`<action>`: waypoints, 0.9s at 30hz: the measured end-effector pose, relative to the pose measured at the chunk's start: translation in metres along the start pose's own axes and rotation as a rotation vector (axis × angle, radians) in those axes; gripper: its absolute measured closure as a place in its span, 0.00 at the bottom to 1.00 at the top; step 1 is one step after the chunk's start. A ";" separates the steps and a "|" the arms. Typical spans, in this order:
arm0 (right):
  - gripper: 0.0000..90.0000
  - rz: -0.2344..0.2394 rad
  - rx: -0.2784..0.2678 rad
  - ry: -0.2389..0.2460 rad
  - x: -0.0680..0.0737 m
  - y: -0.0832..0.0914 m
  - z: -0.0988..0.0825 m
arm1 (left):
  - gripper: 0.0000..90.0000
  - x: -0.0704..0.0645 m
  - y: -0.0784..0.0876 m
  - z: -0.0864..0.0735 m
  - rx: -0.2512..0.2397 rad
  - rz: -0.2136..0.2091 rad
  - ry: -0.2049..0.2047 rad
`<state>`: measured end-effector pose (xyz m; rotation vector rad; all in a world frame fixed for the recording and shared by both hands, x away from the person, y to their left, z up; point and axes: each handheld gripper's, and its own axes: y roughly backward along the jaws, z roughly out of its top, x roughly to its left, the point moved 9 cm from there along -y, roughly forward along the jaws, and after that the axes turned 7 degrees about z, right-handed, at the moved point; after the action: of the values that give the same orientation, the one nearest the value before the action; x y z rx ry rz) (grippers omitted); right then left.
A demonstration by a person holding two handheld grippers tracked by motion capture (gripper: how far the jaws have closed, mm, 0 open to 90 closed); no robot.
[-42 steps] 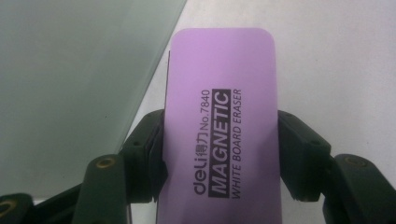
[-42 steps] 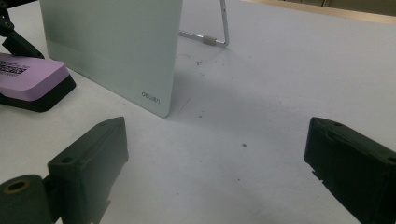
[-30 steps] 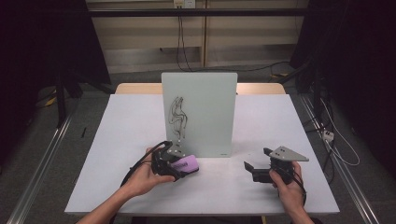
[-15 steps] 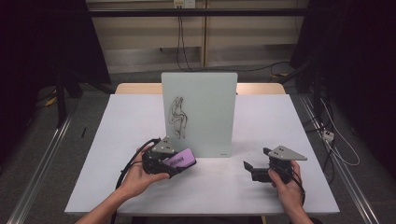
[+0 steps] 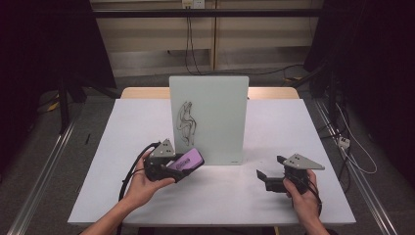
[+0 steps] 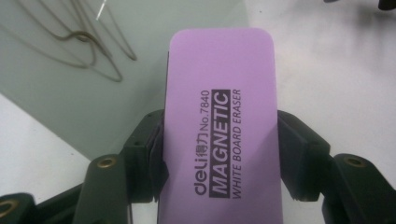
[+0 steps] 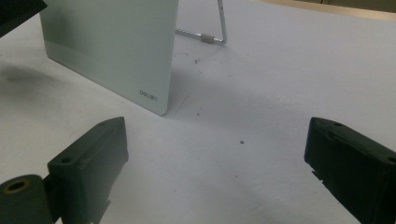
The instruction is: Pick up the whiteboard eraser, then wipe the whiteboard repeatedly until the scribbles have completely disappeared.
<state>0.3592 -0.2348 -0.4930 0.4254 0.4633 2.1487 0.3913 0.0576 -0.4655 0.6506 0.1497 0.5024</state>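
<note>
**Eraser clamped in the left gripper, just in front of the standing whiteboard**

Eraser [image 6: 219, 135], a purple block printed "deli No.7840 MAGNETIC WHITE BOARD ERASER", sits lengthwise between the jaws of the left gripper [image 5: 183, 164], whose pads press on its two long sides. In the high view the person's left hand [image 5: 142, 183] holds that gripper above the table [image 5: 122, 127], toward the left part of its near edge, with the eraser's free end pointing at the lower left corner of the whiteboard [image 5: 215, 112]. Eraser and board are close there; whether they touch cannot be told.

The whiteboard stands upright near the middle of the table, a little toward the far edge, propped from behind by a thin metal stand [image 7: 219, 25]. A dark scribble [image 5: 186, 122] marks the left half of its face, above the eraser.

The right gripper [image 5: 266, 177] is held low over the table near the right part of the near edge, well apart from the board. Its jaws stand wide, with nothing but bare tabletop between them.
</note>
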 end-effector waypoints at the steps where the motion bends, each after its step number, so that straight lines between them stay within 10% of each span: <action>1: 0.07 0.000 0.001 0.001 0.000 0.000 0.000 | 0.45 0.001 0.001 0.000 0.004 0.003 -0.012; 27: 0.07 0.006 -0.005 0.012 0.002 -0.001 0.002 | 0.45 0.012 0.033 0.026 -0.036 0.028 -0.037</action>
<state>0.3594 -0.2329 -0.4916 0.4120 0.4630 2.1589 0.3963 0.0722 -0.4245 0.6275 0.0968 0.5187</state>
